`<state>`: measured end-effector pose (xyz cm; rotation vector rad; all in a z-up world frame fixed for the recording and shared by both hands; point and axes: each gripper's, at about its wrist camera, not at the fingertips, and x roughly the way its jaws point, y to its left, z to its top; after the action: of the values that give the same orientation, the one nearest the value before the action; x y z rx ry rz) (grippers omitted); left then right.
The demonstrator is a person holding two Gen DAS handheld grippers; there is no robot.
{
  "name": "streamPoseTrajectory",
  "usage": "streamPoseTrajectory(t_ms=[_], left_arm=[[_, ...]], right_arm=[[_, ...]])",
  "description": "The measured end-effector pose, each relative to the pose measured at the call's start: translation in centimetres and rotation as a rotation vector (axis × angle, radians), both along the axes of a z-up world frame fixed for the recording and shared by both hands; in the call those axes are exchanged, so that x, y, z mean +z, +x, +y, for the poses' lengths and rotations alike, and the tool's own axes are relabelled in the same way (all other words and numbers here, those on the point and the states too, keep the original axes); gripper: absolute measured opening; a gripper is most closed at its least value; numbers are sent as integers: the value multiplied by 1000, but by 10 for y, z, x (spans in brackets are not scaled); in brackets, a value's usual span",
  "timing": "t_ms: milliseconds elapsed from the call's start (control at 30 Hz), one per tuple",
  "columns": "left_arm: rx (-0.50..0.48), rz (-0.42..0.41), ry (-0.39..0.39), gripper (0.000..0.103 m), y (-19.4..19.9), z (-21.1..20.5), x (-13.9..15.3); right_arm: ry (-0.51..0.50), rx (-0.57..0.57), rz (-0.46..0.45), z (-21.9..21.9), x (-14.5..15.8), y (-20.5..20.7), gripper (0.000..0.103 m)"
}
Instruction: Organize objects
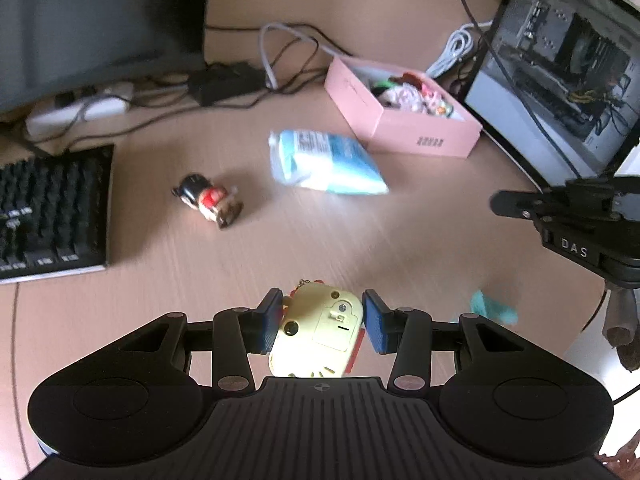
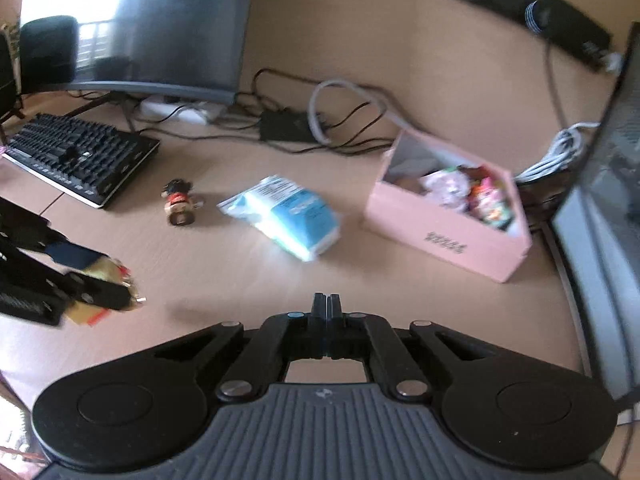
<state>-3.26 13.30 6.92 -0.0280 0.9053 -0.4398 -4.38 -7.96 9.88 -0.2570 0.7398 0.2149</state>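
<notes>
While left fingers (image 1: 322, 322) clamp yellow toy (image 1: 320, 332), right fingers (image 2: 326, 307) pressed together empty, "DAS" legible.

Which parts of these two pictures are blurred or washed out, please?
Left wrist view: the desk streaks with motion blur, the yellow toy is sharp. Right wrist view: the left gripper is smeared, the blue packet glares white.

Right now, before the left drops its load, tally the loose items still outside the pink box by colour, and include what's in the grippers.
Yellow: 1, the toy held in the left gripper
Blue and white: 1, the packet on the desk
Black and red: 1, the figurine on the desk
Teal: 1, a blurred small thing on the desk
Right gripper: 0, shut and empty
Total: 4
</notes>
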Motion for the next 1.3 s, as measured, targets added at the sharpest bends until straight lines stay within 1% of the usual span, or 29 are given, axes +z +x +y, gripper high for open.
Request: streamPoseTrajectory(t_ms=[133,167,233,300,333,400,467,533,567,600,633,700,767,833,900,933,967,1000,1033,1067,1133,1300], left_arm=[[55,-7,-41,48,11,14,10],[70,-12,-52,48,13,17,12],[100,-18,-85,48,16,25,15],[124,-6,-124,48,19,30,16],[129,-1,-139,48,20,31,16],[124,-5,-147,48,20,31,16],[129,4,-149,48,19,31,13],[126,15,-163,48,14,30,11],[126,19,-165,48,11,29,10],[130,23,-166,48,9,29,9],[134,32,-165,48,7,28,8],[142,43,-158,48,2,28,9],[164,40,-147,48,-4,29,10],[201,44,-141,48,-10,31,10],[244,55,-144,48,-17,36,8],[257,60,-149,48,-20,38,7],[263,65,-156,48,-22,39,5],[263,73,-162,48,-24,41,2],[256,82,-166,48,-24,41,0],[246,87,-168,48,-24,41,-3],[214,97,-176,48,-21,38,-7],[140,148,-164,48,-9,21,-16]], right_arm=[[53,-63,-11,-23,6,1,0],[67,-72,-5,-29,7,0,3],[103,-75,18,-38,7,-2,19],[113,-68,47,-40,5,-6,63],[111,-60,63,-38,3,-10,68],[99,-17,100,-34,-3,-20,68],[54,23,110,-27,-8,-27,68],[43,21,114,-20,-10,-17,69],[44,18,110,-16,-11,-8,72],[26,19,81,-8,-13,4,75],[-12,45,36,1,-14,13,76],[-113,153,-45,24,-17,36,82],[-188,260,-67,43,-22,67,82],[-204,313,-47,56,-25,102,82],[-167,336,32,65,-33,138,82],[-134,326,82,69,-39,154,81],[-113,308,125,71,-43,166,71],[-100,284,171,73,-49,174,55],[-101,258,205,74,-53,177,51],[-110,243,210,74,-52,174,50],[-98,252,222,64,-43,157,50],[-47,218,244,22,0,98,50]])
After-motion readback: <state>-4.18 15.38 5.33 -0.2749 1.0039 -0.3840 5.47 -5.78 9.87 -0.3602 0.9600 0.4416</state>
